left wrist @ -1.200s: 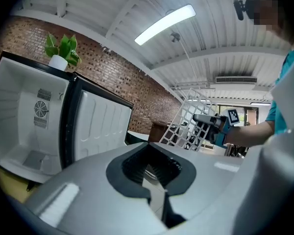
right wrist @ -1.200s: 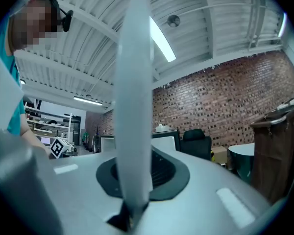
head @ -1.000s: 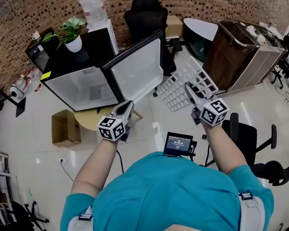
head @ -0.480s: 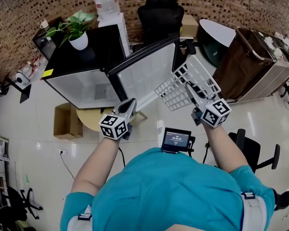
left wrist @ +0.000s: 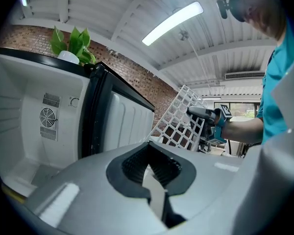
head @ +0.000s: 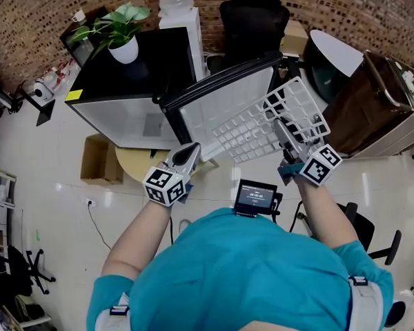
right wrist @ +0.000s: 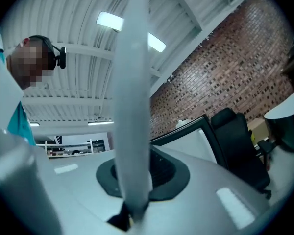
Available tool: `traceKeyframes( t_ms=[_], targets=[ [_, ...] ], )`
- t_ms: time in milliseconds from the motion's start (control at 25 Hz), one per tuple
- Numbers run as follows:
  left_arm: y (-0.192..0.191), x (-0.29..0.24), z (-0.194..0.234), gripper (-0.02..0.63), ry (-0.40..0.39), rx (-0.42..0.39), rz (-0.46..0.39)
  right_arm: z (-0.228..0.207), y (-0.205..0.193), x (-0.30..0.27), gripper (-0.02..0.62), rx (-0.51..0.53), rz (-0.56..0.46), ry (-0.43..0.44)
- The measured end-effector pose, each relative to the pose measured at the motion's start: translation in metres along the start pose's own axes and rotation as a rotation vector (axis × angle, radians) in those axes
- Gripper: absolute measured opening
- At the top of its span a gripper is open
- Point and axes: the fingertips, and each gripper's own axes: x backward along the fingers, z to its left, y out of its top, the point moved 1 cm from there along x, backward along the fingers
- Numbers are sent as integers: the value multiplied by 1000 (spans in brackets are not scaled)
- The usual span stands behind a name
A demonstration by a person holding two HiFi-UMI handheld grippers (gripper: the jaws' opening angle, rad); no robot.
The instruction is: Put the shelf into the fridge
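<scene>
The right gripper point(head: 286, 131) pinches the shelf point(head: 248, 131) in its fingers. The open fridge point(head: 159, 64) lies to the shelf's left. The left gripper point(head: 190, 149) has its fingers pressed together.

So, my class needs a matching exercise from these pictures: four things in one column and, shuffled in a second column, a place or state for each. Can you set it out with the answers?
Things
1. shelf
2. potted plant
3. fridge door
4. left gripper

Places and states
A. on top of the fridge
B. swung open
C. clamped in the right gripper
D. holding nothing

Pairs: 1-C, 2-A, 3-B, 4-D
</scene>
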Motion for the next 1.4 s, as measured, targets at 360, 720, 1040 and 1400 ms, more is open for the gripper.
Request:
traceKeyframes(
  t_ms=[360, 720, 1040, 1400],
  targets=[
    [10, 57, 52, -3, -133, 4, 14, 45, -36, -43, 28, -77, -40, -76],
    [13, 90, 87, -3, -211, -11, 39, 84, -32, -40, 28, -123, -189, -115],
    [18, 105, 95, -3, -119, -22, 29, 100, -35, -39, 28, -234, -248, -15],
    [18, 123, 114, -3, -53, -37, 46, 106, -69, -73, 28, -307, -213, 48]
  ],
)
